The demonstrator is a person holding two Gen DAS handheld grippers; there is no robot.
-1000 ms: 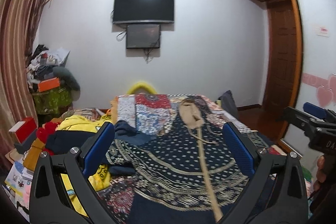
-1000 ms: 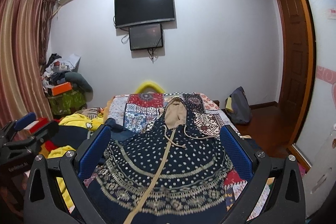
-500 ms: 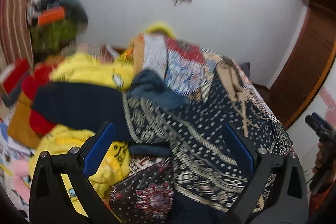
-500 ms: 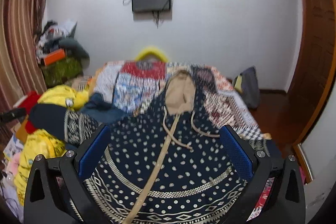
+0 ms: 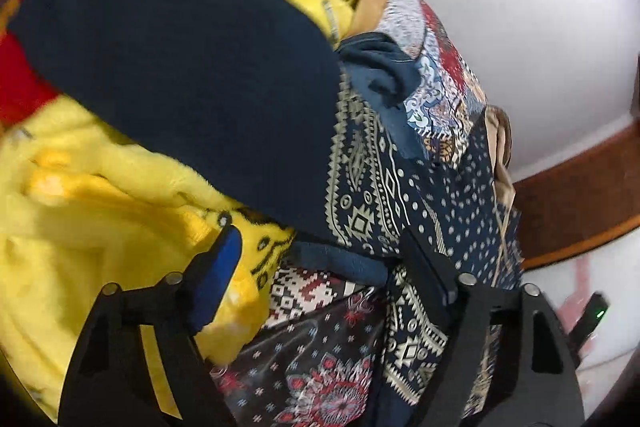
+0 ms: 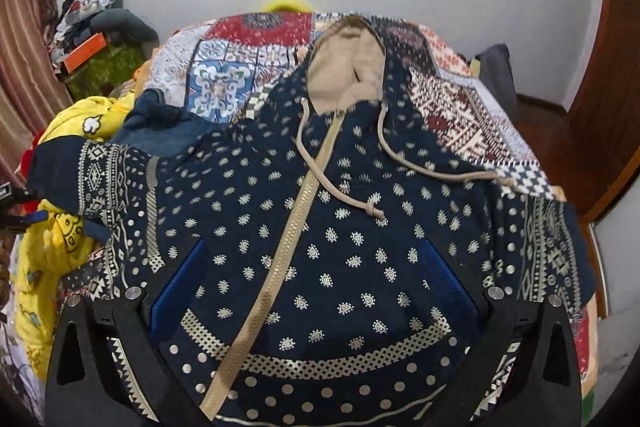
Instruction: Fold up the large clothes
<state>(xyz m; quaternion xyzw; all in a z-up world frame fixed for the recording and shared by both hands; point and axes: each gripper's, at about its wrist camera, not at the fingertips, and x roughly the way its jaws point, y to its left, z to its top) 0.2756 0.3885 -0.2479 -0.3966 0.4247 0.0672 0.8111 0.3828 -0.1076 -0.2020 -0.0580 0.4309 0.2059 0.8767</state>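
A navy patterned zip hoodie [image 6: 340, 227] lies face up on the patchwork bed, beige-lined hood [image 6: 348, 67] at the far end. Its left sleeve [image 6: 92, 179] stretches out over a yellow garment. In the left wrist view that sleeve [image 5: 192, 75] fills the upper middle. My left gripper [image 5: 324, 263] is open, low over the sleeve's patterned end near the hoodie's side. My right gripper [image 6: 316, 275] is open, close above the hoodie's lower front, straddling the beige zip [image 6: 280, 259].
A yellow fleece garment [image 5: 100, 211] and red clothes [image 5: 24, 67] are piled left of the hoodie. The patchwork bedspread [image 6: 240, 67] covers the bed. A cluttered stand [image 6: 88, 39] is at the far left, a wooden door [image 6: 616, 87] on the right.
Both grippers have dropped down and forward toward the bed. The left one swung left and tilted onto the sleeve; the right one closed in on the hoodie's front. Both stayed open.
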